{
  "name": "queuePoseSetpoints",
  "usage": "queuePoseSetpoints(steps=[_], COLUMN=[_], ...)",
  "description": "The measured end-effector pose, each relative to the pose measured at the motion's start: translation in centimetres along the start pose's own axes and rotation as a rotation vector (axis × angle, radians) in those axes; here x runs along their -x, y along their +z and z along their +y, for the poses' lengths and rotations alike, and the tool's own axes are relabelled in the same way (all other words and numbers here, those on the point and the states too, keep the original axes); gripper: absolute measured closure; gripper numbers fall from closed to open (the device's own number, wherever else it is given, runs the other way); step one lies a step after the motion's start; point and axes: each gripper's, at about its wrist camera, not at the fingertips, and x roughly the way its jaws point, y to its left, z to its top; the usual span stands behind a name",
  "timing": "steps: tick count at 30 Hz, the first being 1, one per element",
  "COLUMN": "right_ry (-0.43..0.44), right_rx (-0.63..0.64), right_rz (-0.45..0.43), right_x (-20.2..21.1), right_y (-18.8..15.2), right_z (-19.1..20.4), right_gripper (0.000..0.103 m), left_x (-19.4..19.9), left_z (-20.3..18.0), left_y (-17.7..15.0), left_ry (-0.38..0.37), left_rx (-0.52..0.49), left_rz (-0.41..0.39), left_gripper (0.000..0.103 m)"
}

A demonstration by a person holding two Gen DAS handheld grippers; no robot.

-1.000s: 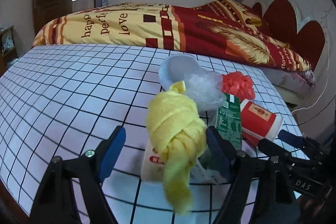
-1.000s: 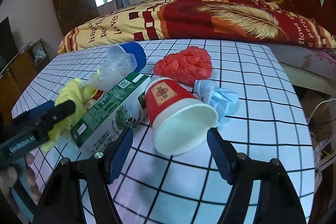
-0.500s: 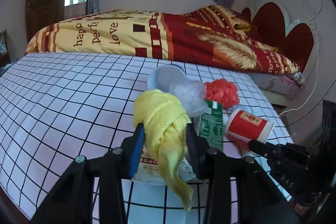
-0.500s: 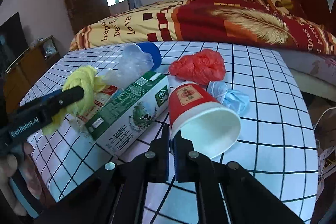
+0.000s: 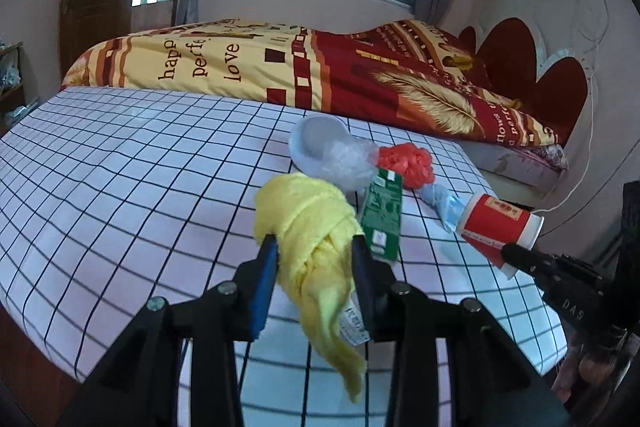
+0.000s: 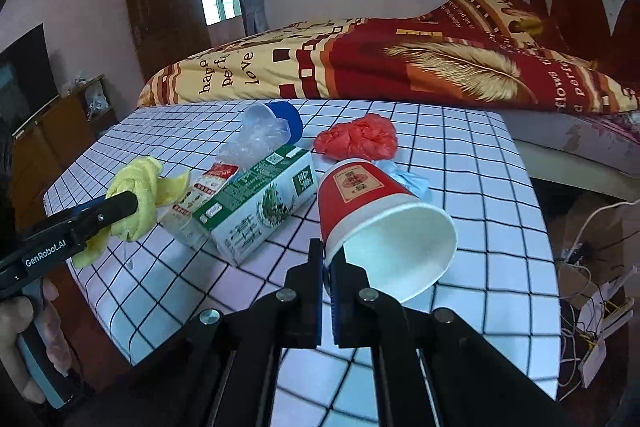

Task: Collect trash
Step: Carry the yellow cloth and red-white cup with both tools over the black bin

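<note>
My left gripper (image 5: 314, 247) is shut on a knotted yellow cloth (image 5: 304, 211), whose tail hangs below the fingers, just above the checked tablecloth (image 5: 120, 195). The right wrist view shows the yellow cloth (image 6: 138, 183) at the left in that left gripper (image 6: 120, 205). My right gripper (image 6: 326, 255) is shut on the rim of a red paper cup (image 6: 360, 195), which lies tilted with its white mouth towards the camera. In the left wrist view the red cup (image 5: 496, 219) hangs at the right gripper's tip (image 5: 510, 251) near the table's right edge.
On the table lie a green carton (image 6: 256, 203), a snack wrapper (image 6: 200, 195), a clear bag (image 6: 256, 139) against a blue cup (image 6: 288, 117), a red plastic bag (image 6: 358, 139) and a pale blue bag (image 6: 408, 179). A bed (image 6: 400, 67) stands behind; cables (image 6: 592, 267) lie at the right.
Both grippers were open a second ago. The left one has shut on the yellow cloth and the right one on the cup's rim, and both have drawn back and risen with them.
</note>
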Motion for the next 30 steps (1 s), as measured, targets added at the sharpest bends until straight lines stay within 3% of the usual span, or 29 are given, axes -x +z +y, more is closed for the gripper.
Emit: queuePoseSetpoints(steps=[30], right_ry=[-0.125], right_rx=[-0.053], right_rz=[-0.031], right_x=[11.5], right_y=[-6.9], right_z=[-3.8], right_gripper=[0.100], left_x=[5.0], left_z=[-6.2], left_y=[-6.6], left_ry=[-0.103], left_rx=[-0.113], left_rz=[0.064], left_gripper=[0.066])
